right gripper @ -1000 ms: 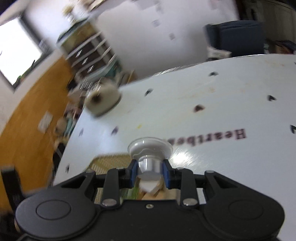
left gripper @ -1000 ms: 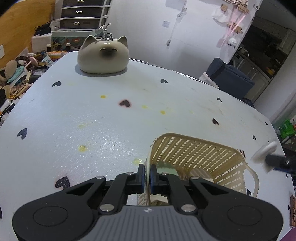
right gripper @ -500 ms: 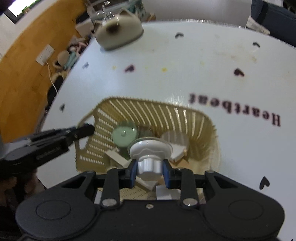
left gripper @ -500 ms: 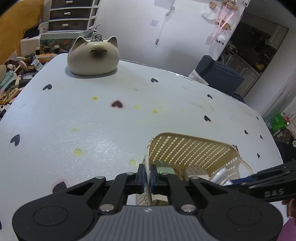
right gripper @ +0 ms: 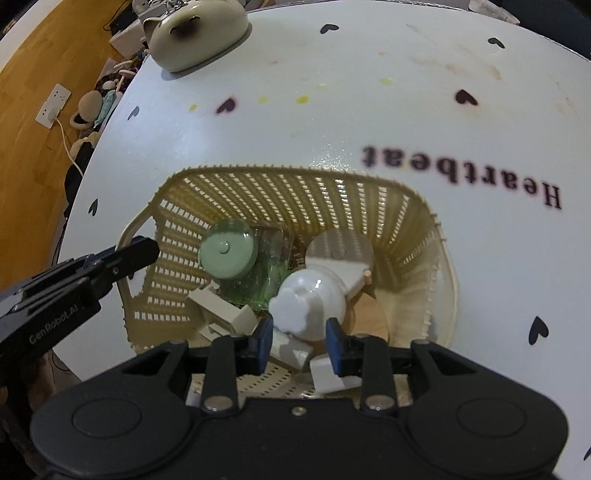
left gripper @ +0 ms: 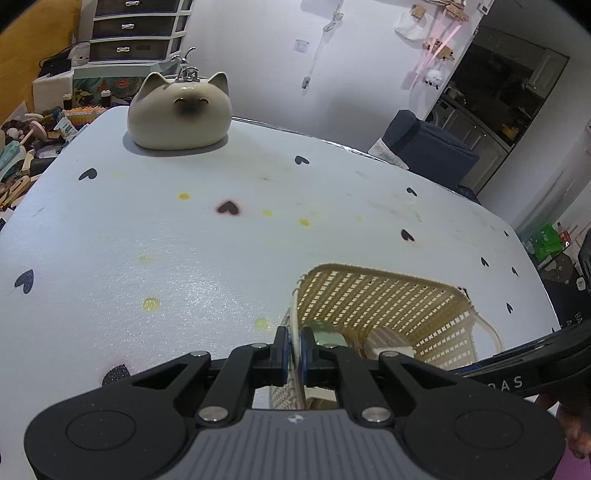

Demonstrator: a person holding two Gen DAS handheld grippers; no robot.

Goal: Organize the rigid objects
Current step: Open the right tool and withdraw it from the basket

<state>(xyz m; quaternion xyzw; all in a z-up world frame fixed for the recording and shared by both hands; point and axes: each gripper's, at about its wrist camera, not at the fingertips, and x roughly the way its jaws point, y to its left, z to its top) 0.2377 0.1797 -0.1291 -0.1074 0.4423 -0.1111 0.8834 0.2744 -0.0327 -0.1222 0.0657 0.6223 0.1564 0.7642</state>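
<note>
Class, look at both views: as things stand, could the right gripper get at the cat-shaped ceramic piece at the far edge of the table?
Probably yes. The right gripper has just been opening, and the white knobbed piece looks released into the basket. Bare tablecloth lies between it and the cat-shaped ceramic piece. The left gripper is clamped on the basket rim, off to the side.

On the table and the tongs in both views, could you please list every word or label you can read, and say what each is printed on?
"Heartbeat": printed in dark letters on the white table cover, seen upside down beside the basket.
"GenRobot.AI": on the black side of the left tongs, seen from the right wrist view.
"AS": the end of a cut-off word on the right tongs' arm in the left wrist view; the rest is unreadable.
Items in the basket: no readable labels.
</note>
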